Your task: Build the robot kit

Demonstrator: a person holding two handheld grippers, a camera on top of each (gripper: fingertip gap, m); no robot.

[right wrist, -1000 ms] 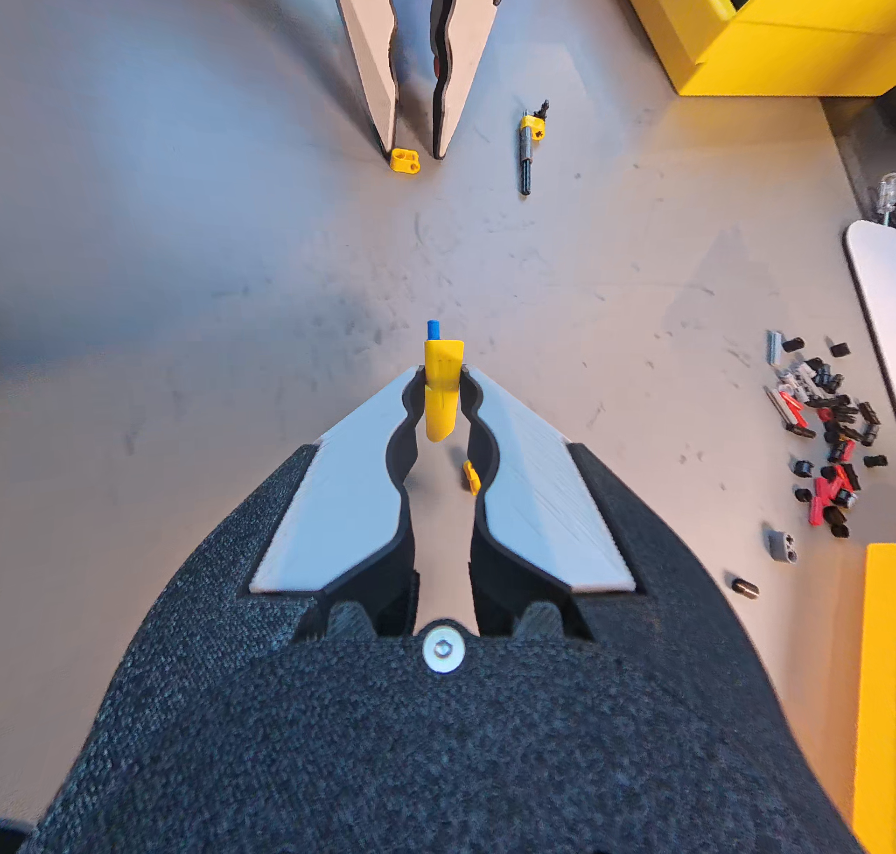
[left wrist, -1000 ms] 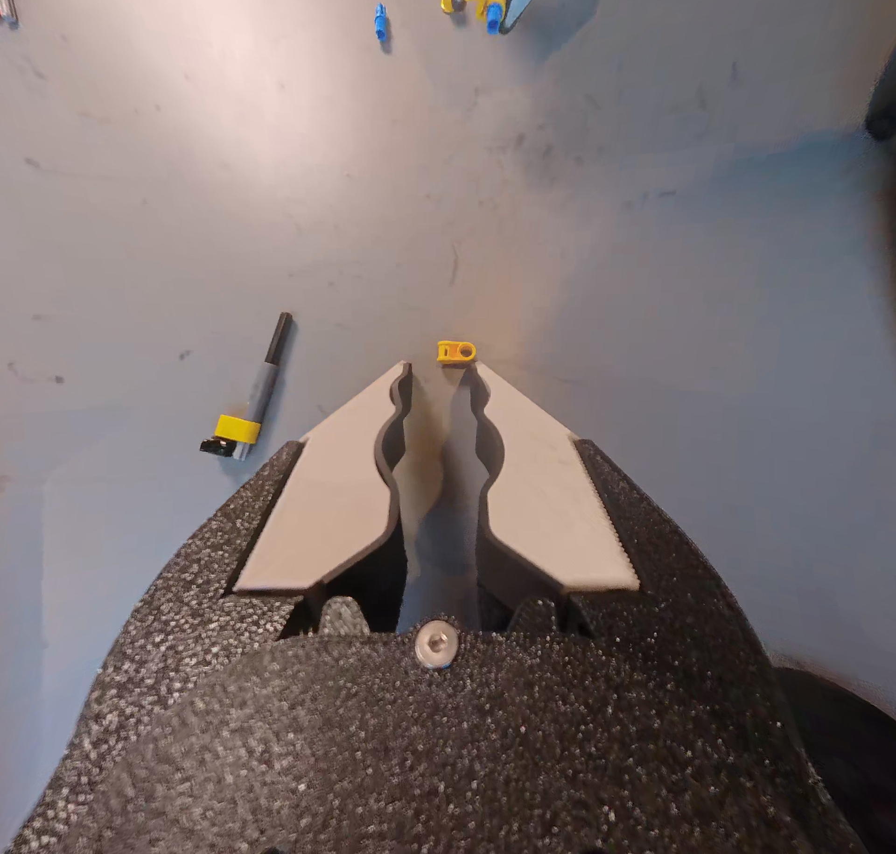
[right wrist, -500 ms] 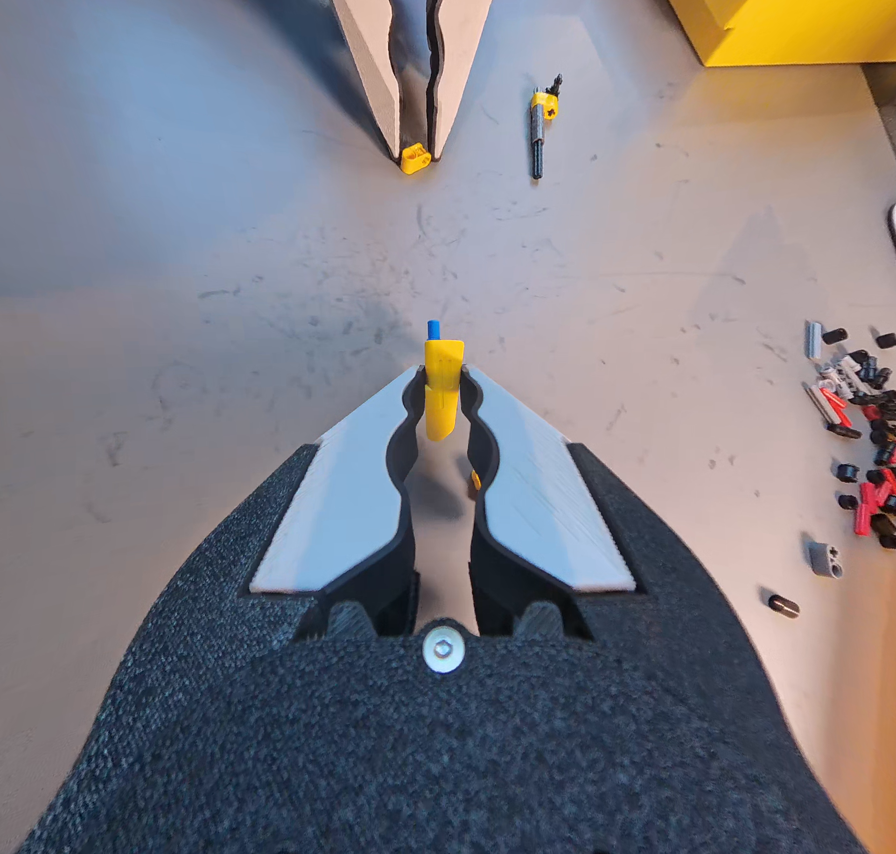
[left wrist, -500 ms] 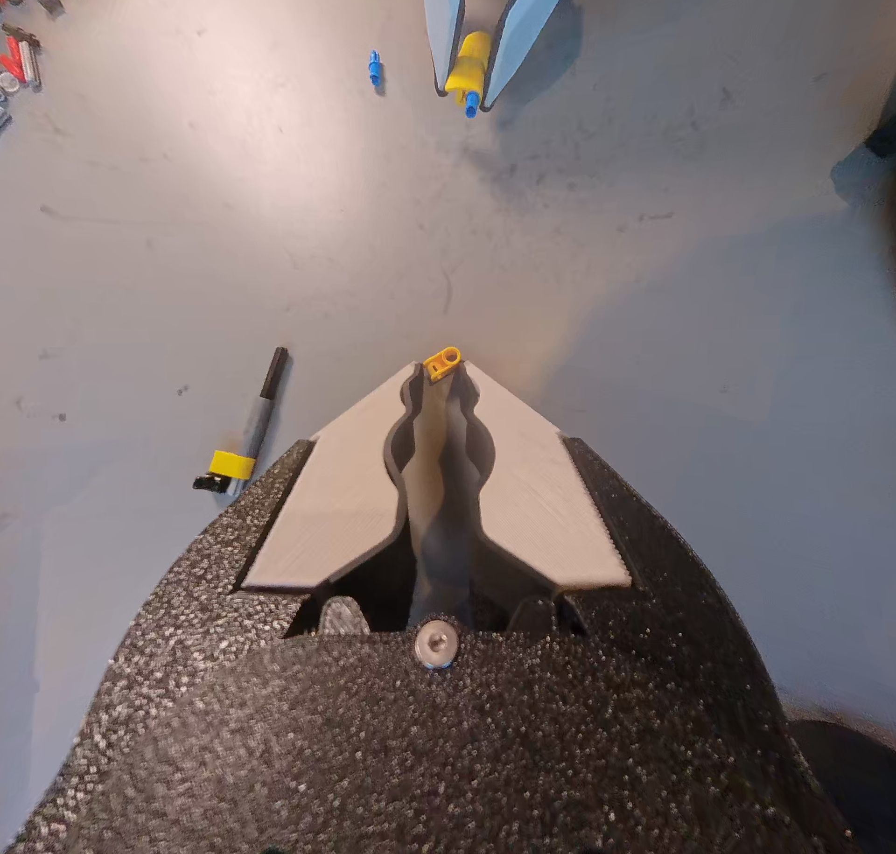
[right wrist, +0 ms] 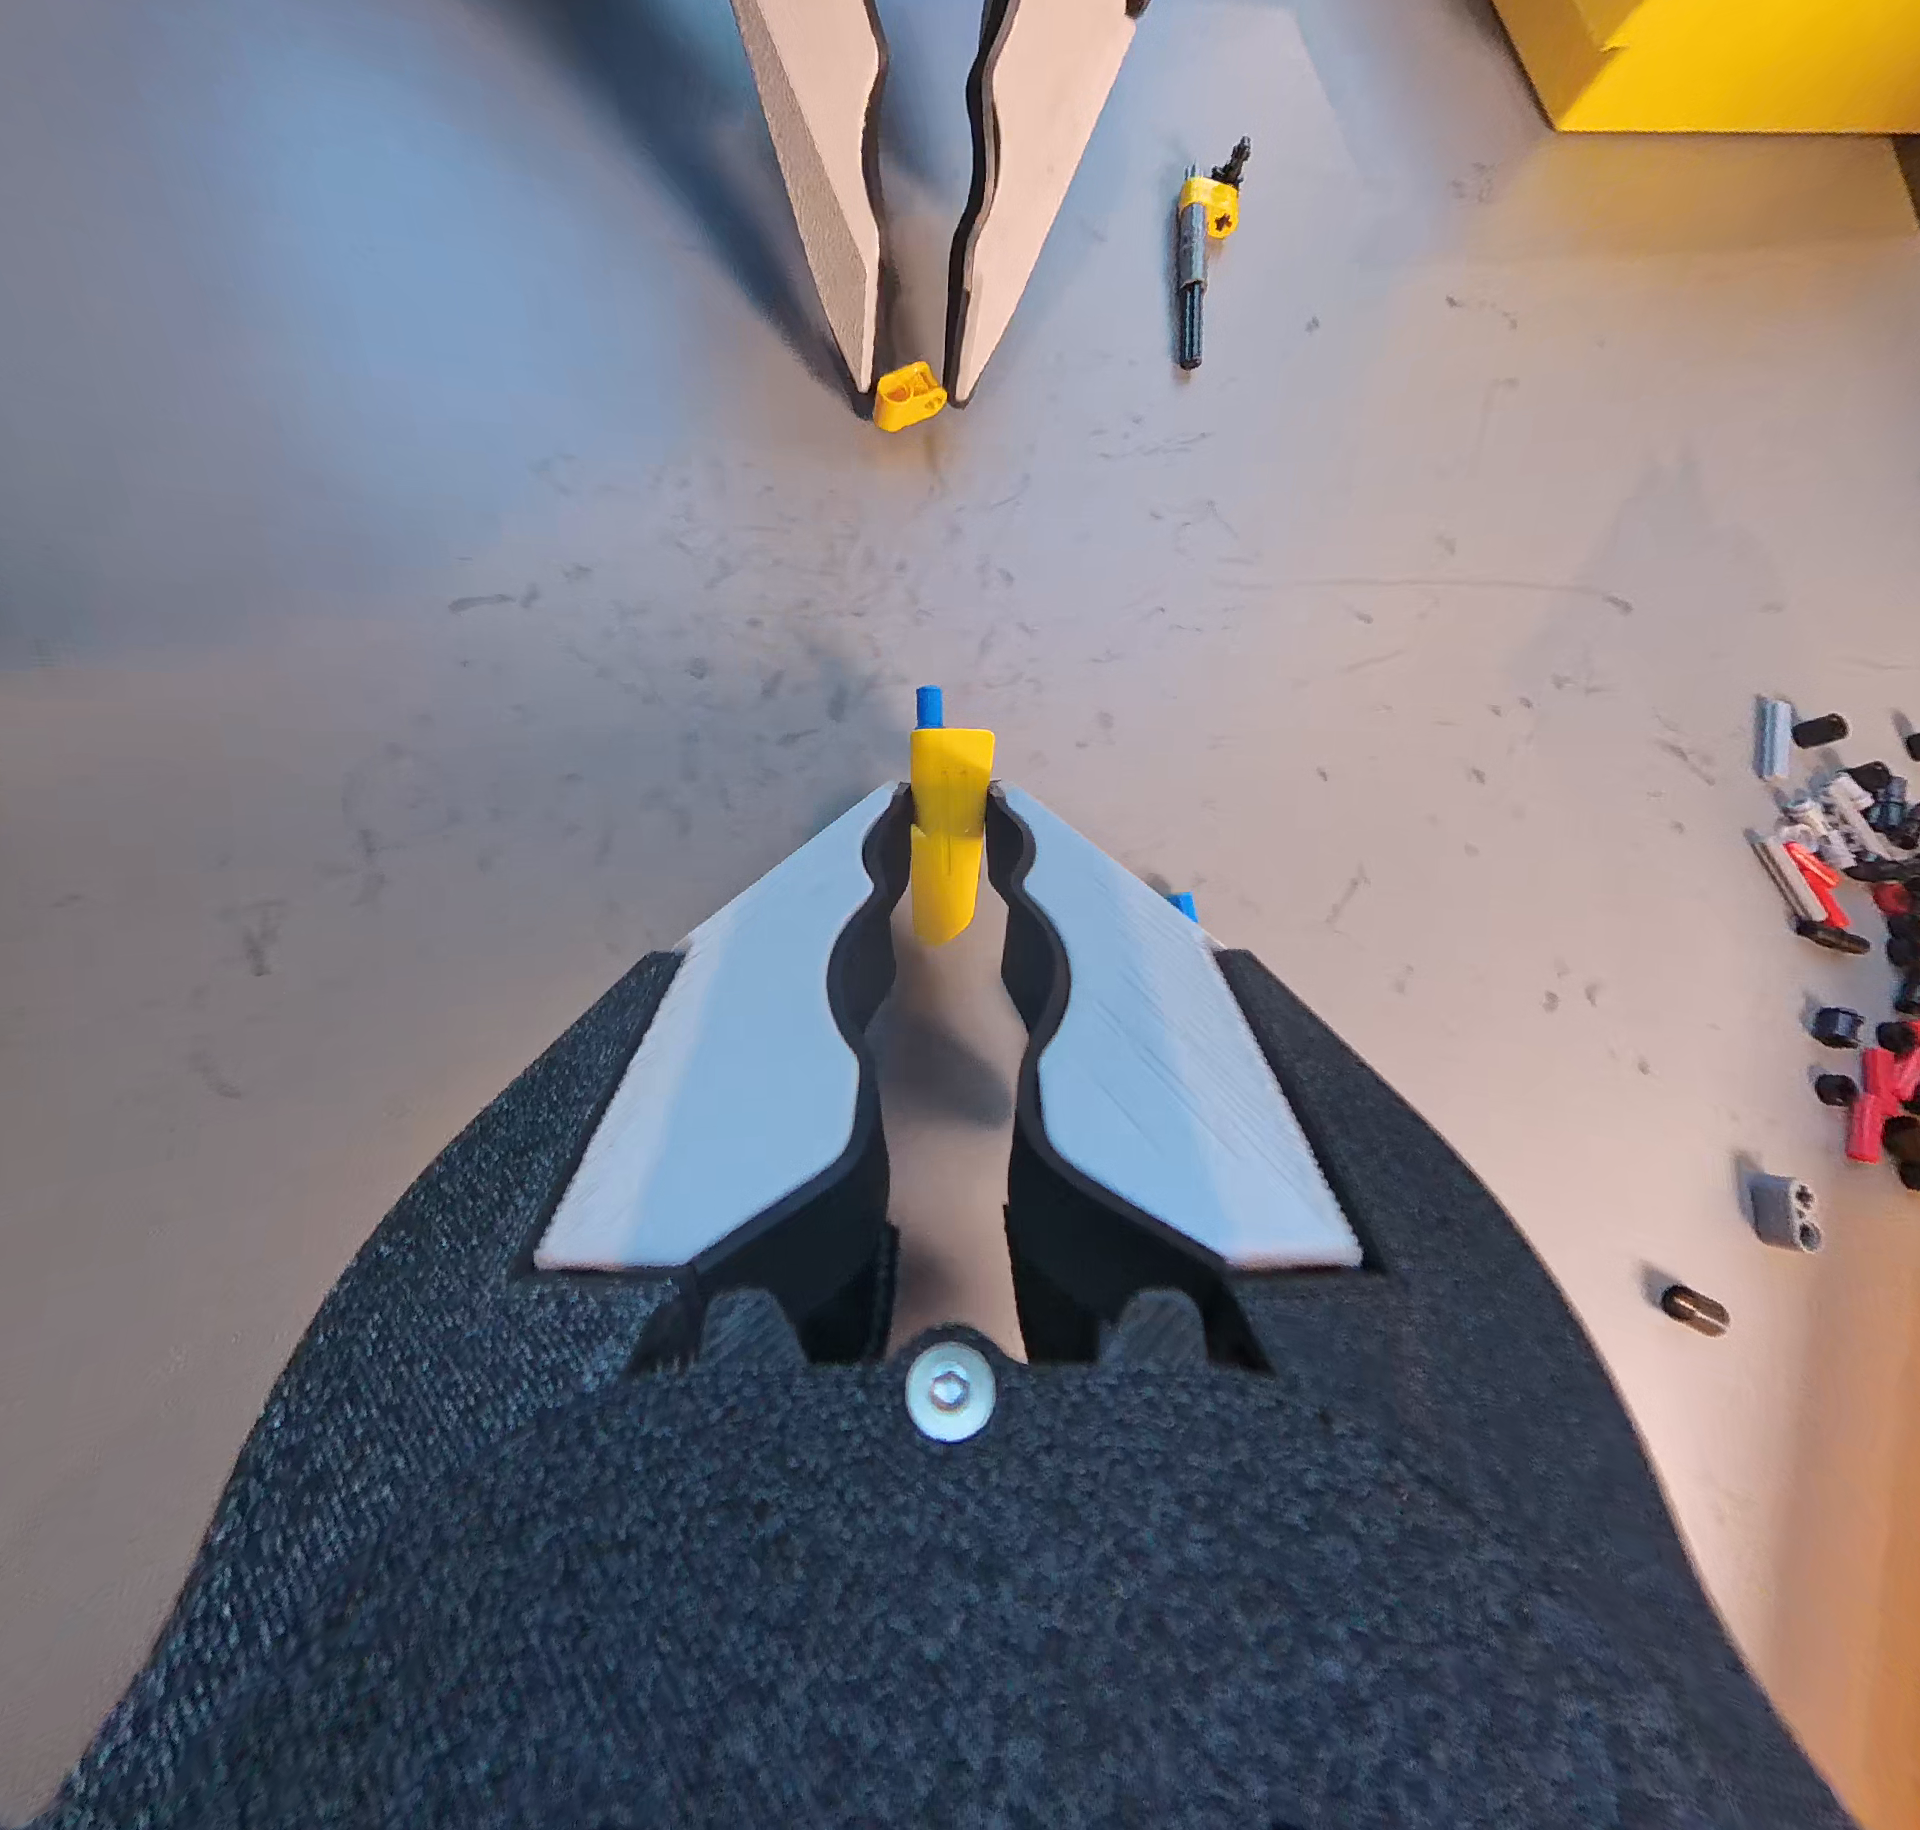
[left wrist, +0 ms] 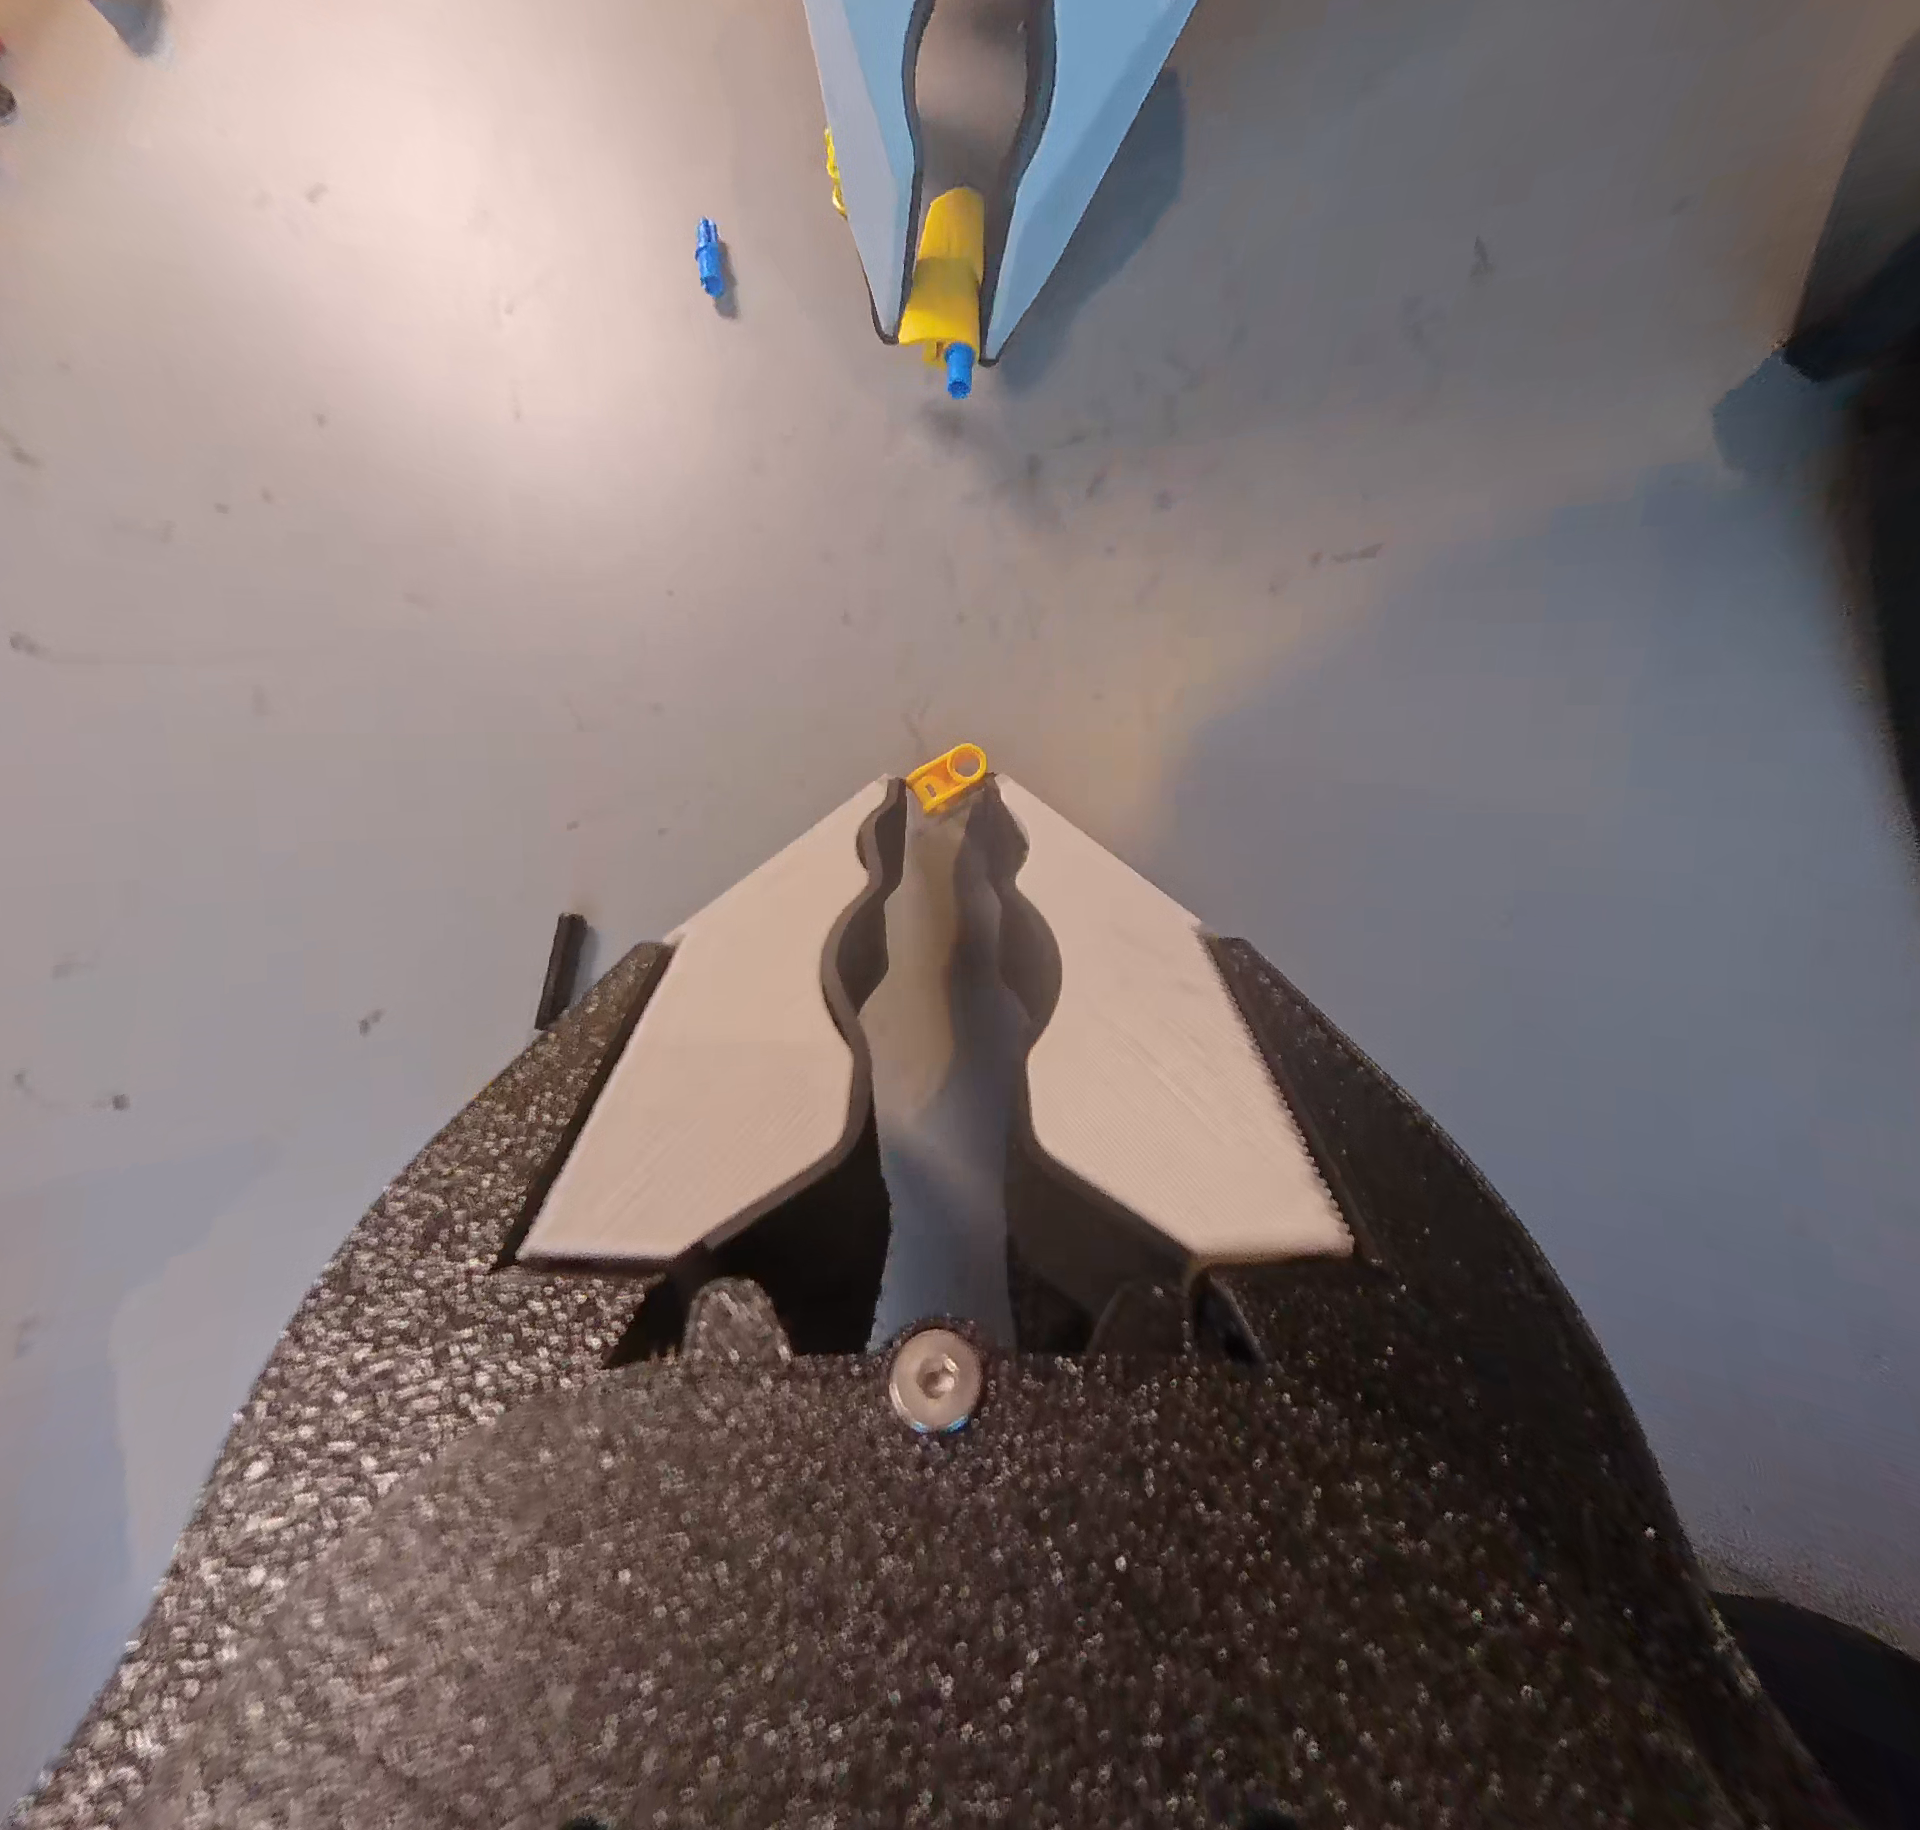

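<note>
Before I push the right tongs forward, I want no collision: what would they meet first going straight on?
Probably the left tongs, which point back at them holding a small yellow connector. The right tongs grip a yellow piece with a blue pin; only bare table lies between. Heights are unclear.

Both wrist views look steeply down, facing each other across the grey tabletop (left wrist: 416,533).

Scuffed grey table (right wrist: 1351,585) w/ loose small parts (right wrist: 1860,907), blue pin (left wrist: 710,258), yellow box (right wrist: 1714,24).
</note>
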